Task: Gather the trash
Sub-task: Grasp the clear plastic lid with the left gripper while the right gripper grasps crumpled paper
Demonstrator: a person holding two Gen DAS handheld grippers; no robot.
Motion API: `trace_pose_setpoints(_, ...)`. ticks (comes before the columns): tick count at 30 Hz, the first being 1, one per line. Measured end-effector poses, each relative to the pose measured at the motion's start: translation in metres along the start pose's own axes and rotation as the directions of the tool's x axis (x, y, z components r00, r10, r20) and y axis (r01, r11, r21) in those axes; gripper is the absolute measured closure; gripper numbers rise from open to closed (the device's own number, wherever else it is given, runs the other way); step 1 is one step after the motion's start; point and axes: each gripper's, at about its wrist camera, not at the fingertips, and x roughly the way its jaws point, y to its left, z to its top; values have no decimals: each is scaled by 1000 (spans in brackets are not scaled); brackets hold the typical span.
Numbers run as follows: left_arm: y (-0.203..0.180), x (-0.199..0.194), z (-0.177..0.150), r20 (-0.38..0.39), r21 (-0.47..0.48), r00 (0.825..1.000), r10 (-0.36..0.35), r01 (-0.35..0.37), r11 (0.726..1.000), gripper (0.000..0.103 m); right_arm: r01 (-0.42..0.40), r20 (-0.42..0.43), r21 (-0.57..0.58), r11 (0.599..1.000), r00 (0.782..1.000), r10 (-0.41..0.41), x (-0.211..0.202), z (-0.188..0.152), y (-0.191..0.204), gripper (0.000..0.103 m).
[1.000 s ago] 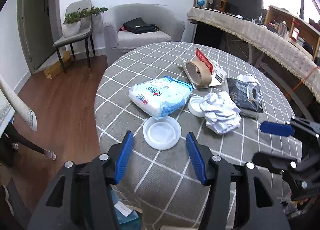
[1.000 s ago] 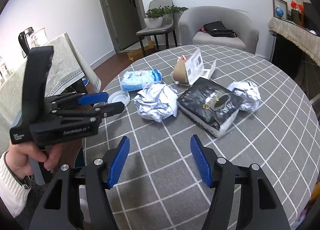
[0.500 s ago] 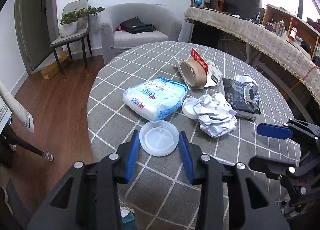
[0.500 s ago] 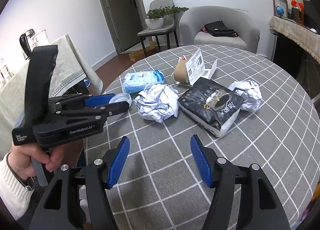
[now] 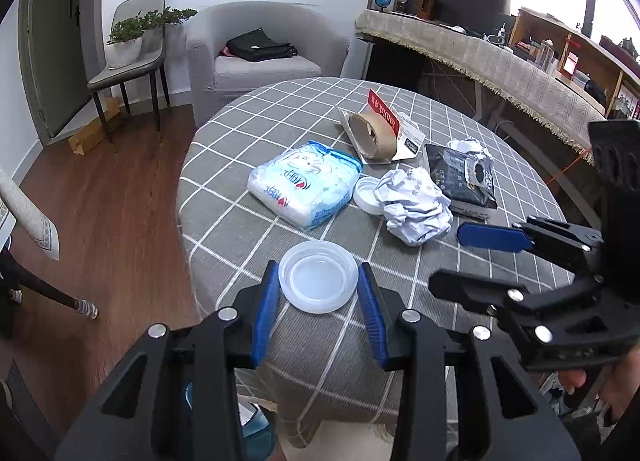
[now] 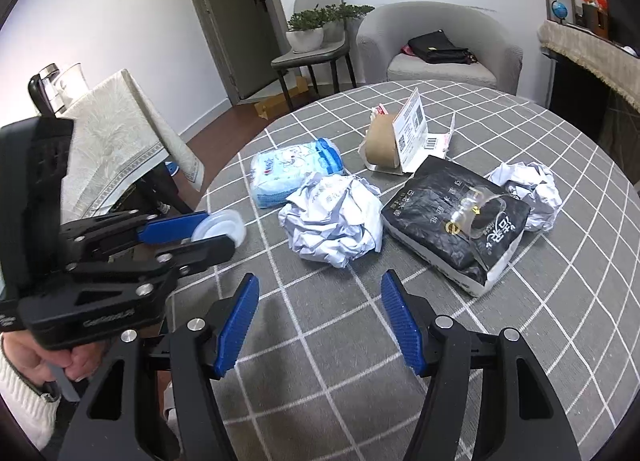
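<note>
My left gripper [image 5: 318, 288] is shut on a clear plastic lid [image 5: 319, 276], its blue pads against the lid's two sides, near the table's edge. The lid also shows in the right wrist view [image 6: 224, 225] between the left gripper's fingers. My right gripper [image 6: 318, 321] is open and empty above the grey checked tablecloth [image 6: 520, 341], just short of a crumpled paper ball [image 6: 334, 223]. Beyond lie a blue tissue pack [image 5: 306, 181], a small white lid [image 5: 366, 195], a black bag [image 6: 456, 217], a second paper ball [image 6: 530, 191] and a brown tape roll [image 6: 382, 145] on white packaging.
The round table drops off to a wooden floor [image 5: 100, 201] on the left. A grey armchair [image 5: 260, 57] with a black bag and a chair with a potted plant [image 5: 128, 41] stand behind. A cloth-covered counter [image 5: 500, 61] runs along the right.
My left gripper moved forward around the clear lid and closed on it. The right gripper stayed open and shifted slightly closer to the crumpled paper.
</note>
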Motion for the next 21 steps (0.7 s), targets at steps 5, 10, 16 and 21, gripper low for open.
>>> trace_pose_setpoints(5, 5, -7, -4, -1, 4, 1000, -6, 6, 1000, 61, 21, -12, 30, 999, 1000, -20, 4, 5, -2, 29)
trace_pose_setpoints(10, 10, -11, -7, -9, 10, 1000, -7, 7, 1000, 61, 25, -20, 68, 997, 1000, -23, 10, 14, -6, 28)
trace_pose_setpoints(16, 18, -16, -14, -12, 8, 1000, -14, 15, 1000, 61, 31, -20, 77, 997, 999, -29, 17, 26, -4, 28)
trace_pose_setpoints(21, 27, -26, -17, 3, 7, 1000, -17, 17, 1000, 61, 48, -27, 72, 996, 999, -46, 25, 32, 0, 46)
